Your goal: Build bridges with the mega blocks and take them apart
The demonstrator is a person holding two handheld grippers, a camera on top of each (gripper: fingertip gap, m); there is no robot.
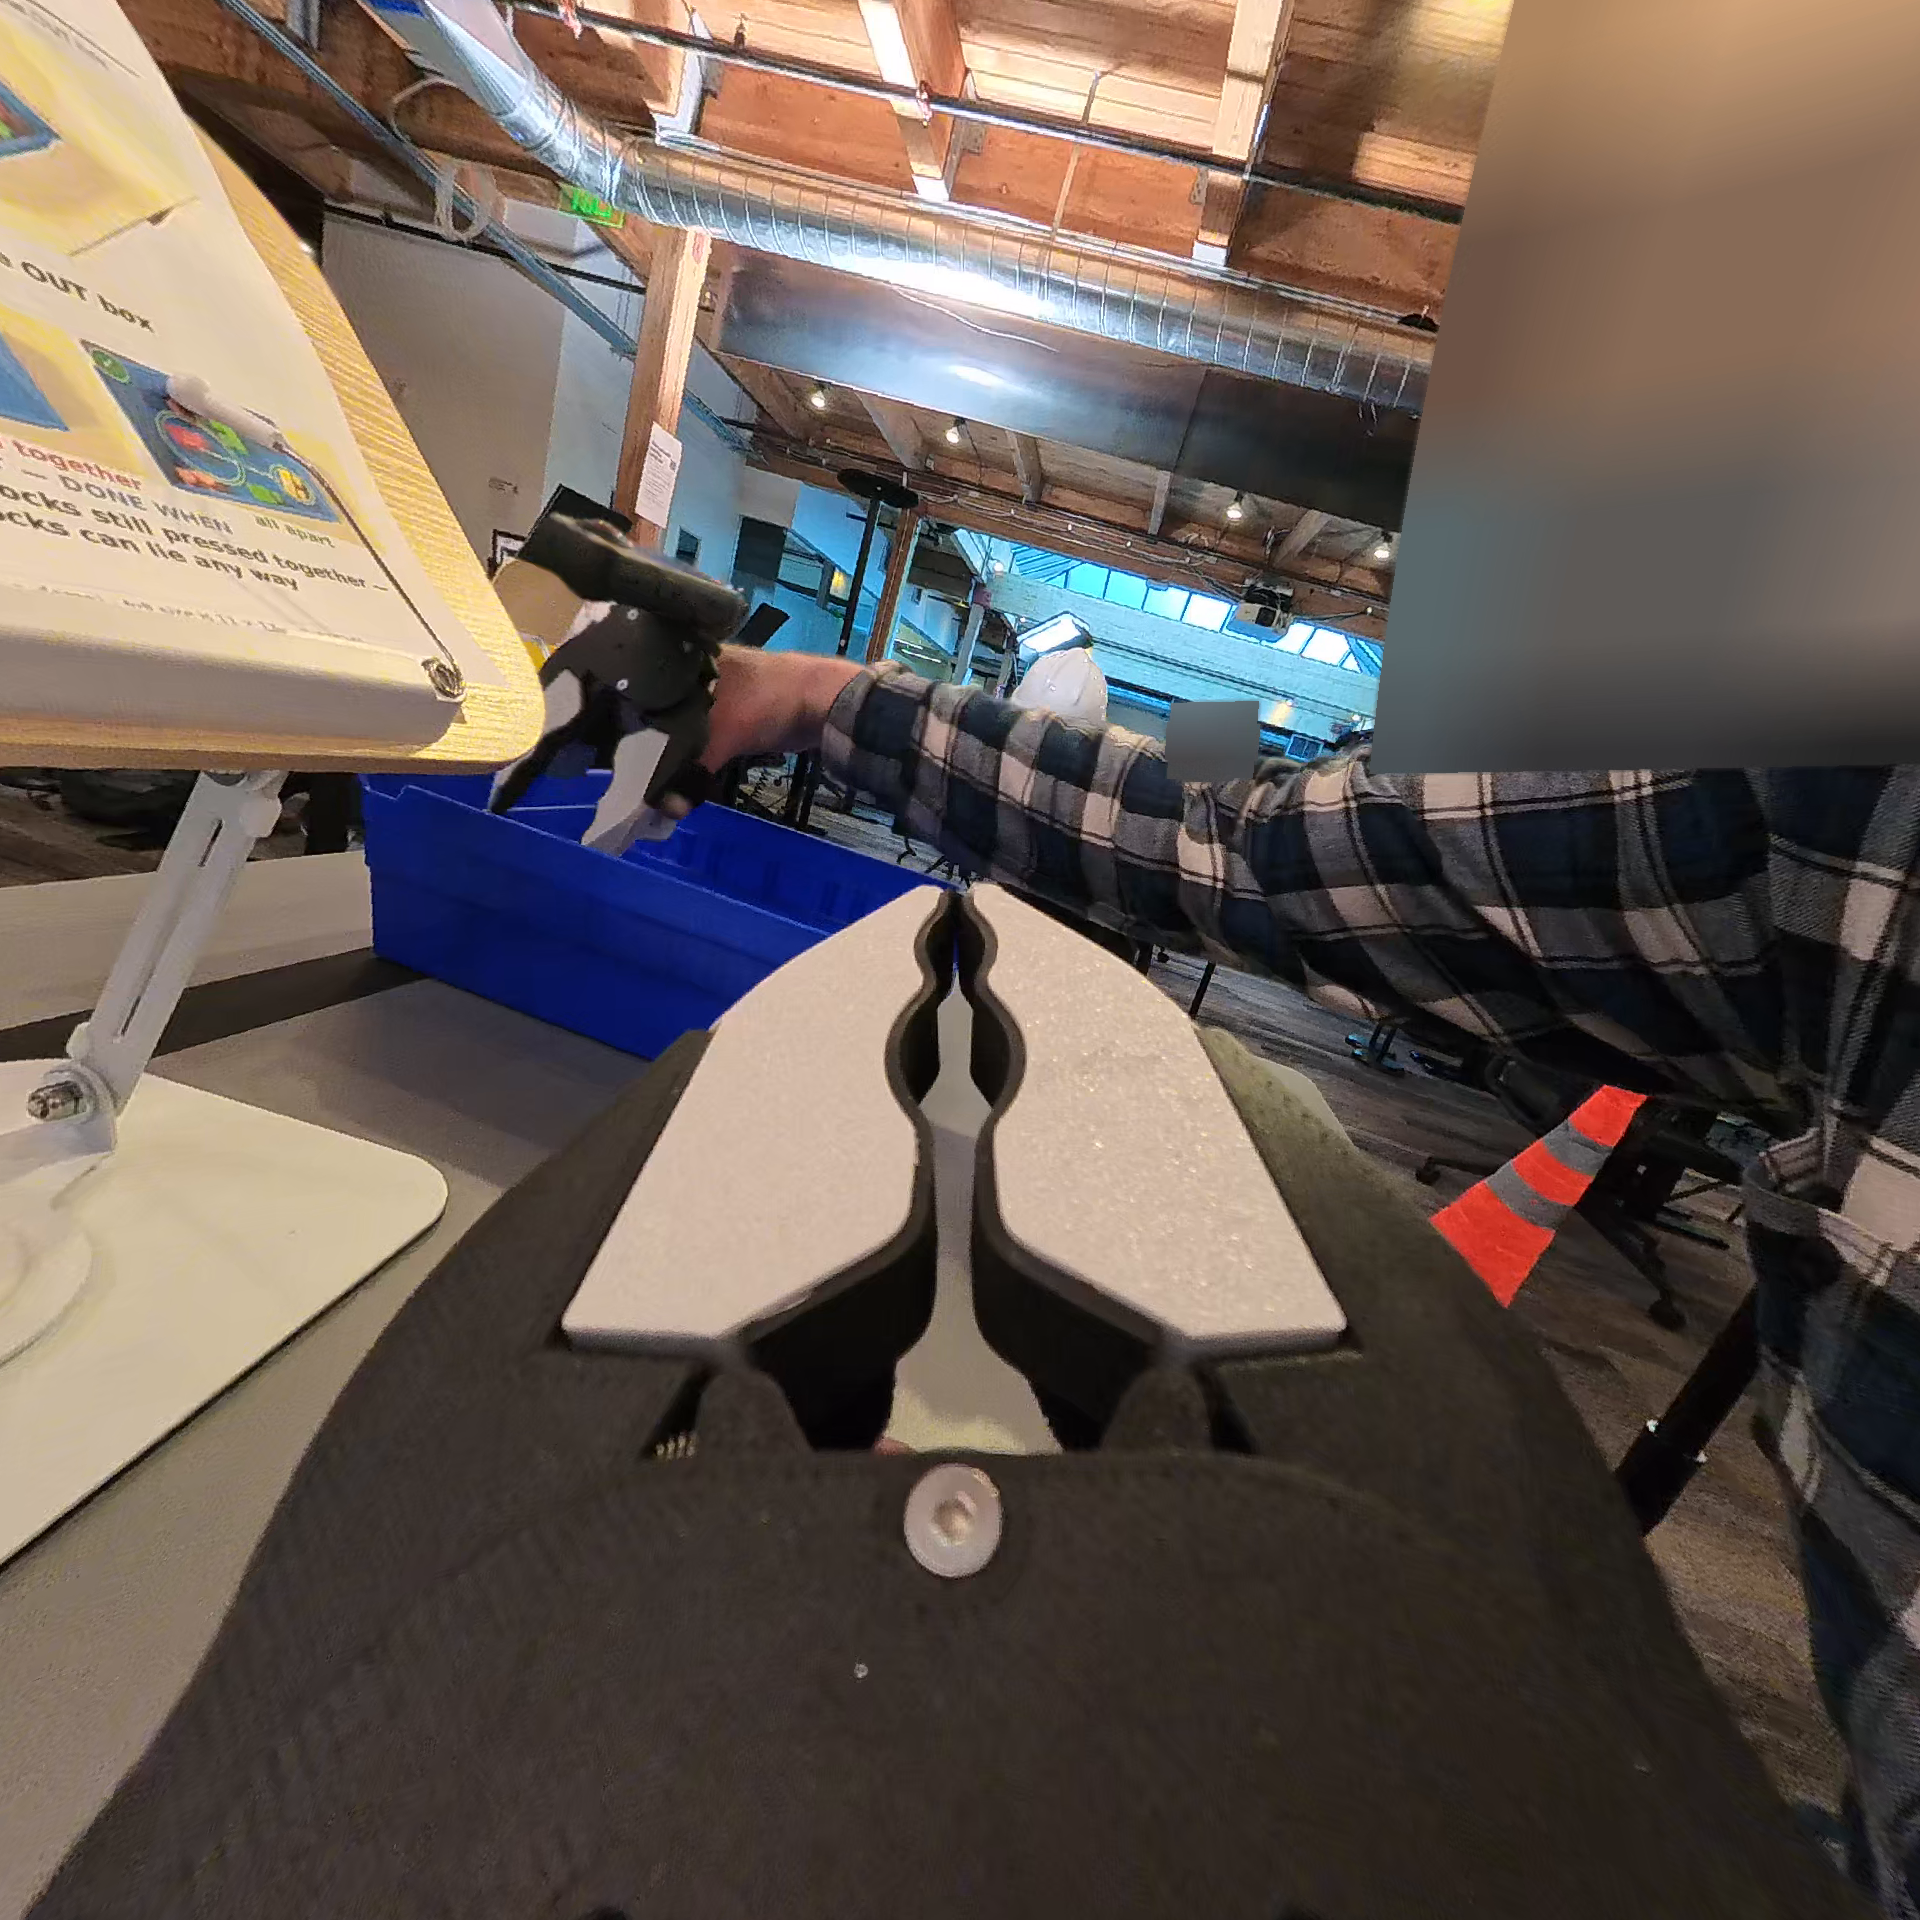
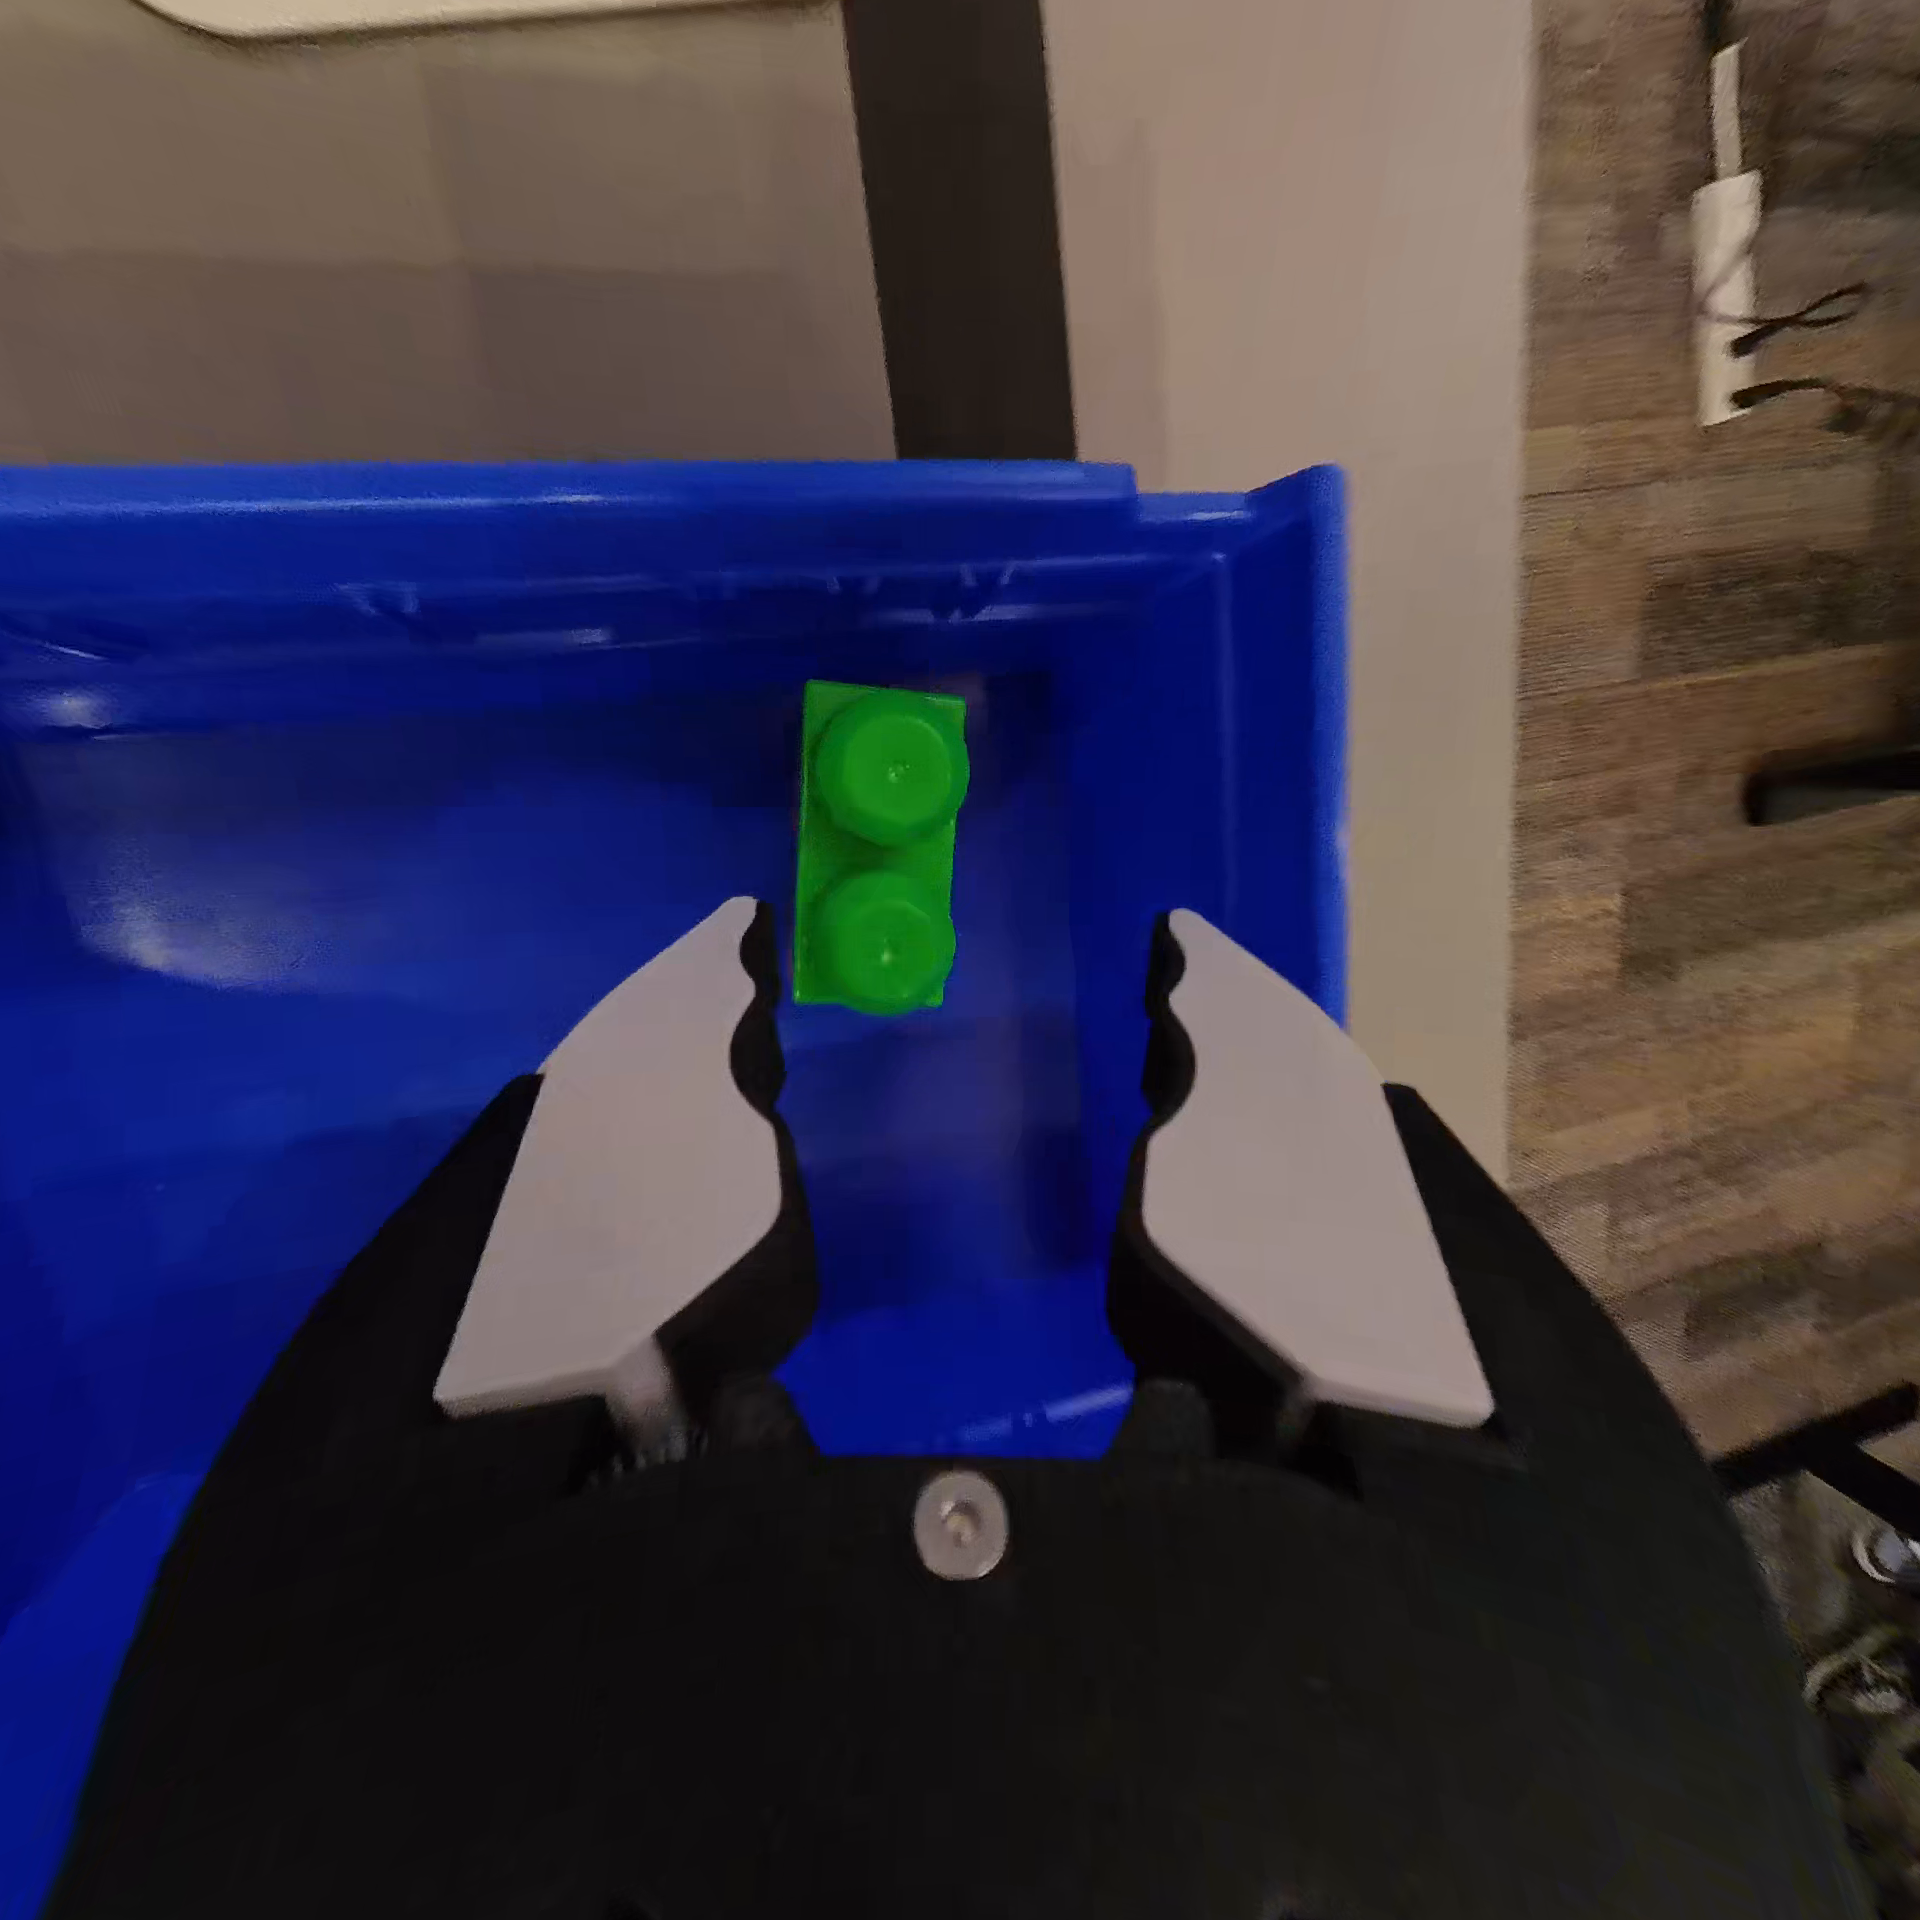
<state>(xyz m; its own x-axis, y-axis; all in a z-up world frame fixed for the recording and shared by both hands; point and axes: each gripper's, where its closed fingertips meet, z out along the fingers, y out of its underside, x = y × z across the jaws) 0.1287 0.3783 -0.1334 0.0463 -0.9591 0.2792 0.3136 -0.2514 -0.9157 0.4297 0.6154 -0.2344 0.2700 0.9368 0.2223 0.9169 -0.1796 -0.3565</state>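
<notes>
While right hand-held gripper [image 2: 961, 925] gapes, green block [image 2: 878, 847] lies just beyond, untouched.

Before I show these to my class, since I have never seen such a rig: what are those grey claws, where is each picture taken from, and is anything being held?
There is no robot arm here. A person holds a two-finger gripper in each hand, and each gripper carries a camera looking along its fingers.

The left wrist view shows the left gripper shut with nothing between its fingers, above a grey table. Farther off is the right gripper, held by a hand in a plaid sleeve, over a blue bin. A white stand carries an instruction sheet.

The right wrist view looks down into that blue bin. The right gripper is open, holding nothing. A green two-stud block lies in the bin just past its fingertips, apparently untouched.
</notes>
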